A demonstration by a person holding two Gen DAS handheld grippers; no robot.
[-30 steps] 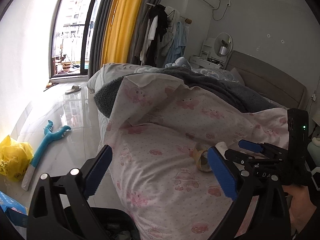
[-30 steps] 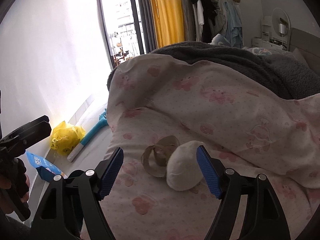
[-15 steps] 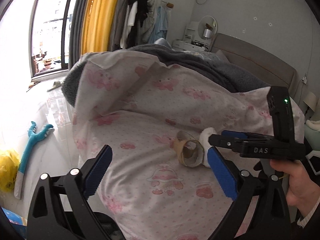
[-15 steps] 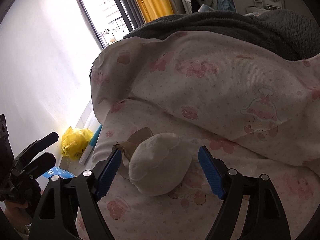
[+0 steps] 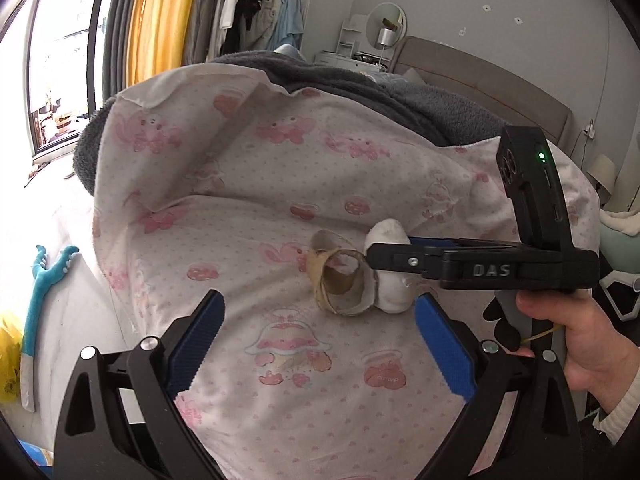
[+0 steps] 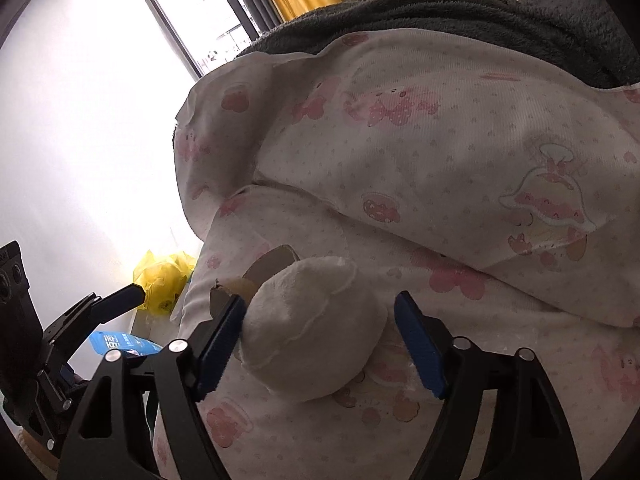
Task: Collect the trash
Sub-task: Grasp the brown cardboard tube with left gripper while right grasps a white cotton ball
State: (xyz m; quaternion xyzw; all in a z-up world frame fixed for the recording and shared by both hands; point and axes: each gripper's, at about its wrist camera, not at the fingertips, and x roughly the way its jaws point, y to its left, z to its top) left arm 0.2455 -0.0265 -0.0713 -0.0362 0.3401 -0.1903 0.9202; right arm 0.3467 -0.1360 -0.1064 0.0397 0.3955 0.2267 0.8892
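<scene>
A white wad of tissue lies on the pink-patterned bedsheet, next to a torn brown cardboard roll. My right gripper is open with its blue pads on either side of the wad; the left pad touches it. In the left wrist view the right gripper reaches in from the right over the wad. My left gripper is open and empty, just short of the roll. The roll is partly hidden behind the wad in the right wrist view.
A grey blanket is heaped behind the sheet. On the floor to the left lie a blue toy, a yellow bag and a blue packet. A headboard and a clothes rack stand further back.
Both grippers have moved in closer to the trash on the bed. The right gripper's pads now straddle the white wad. The left gripper has turned from the floor side toward the roll.
</scene>
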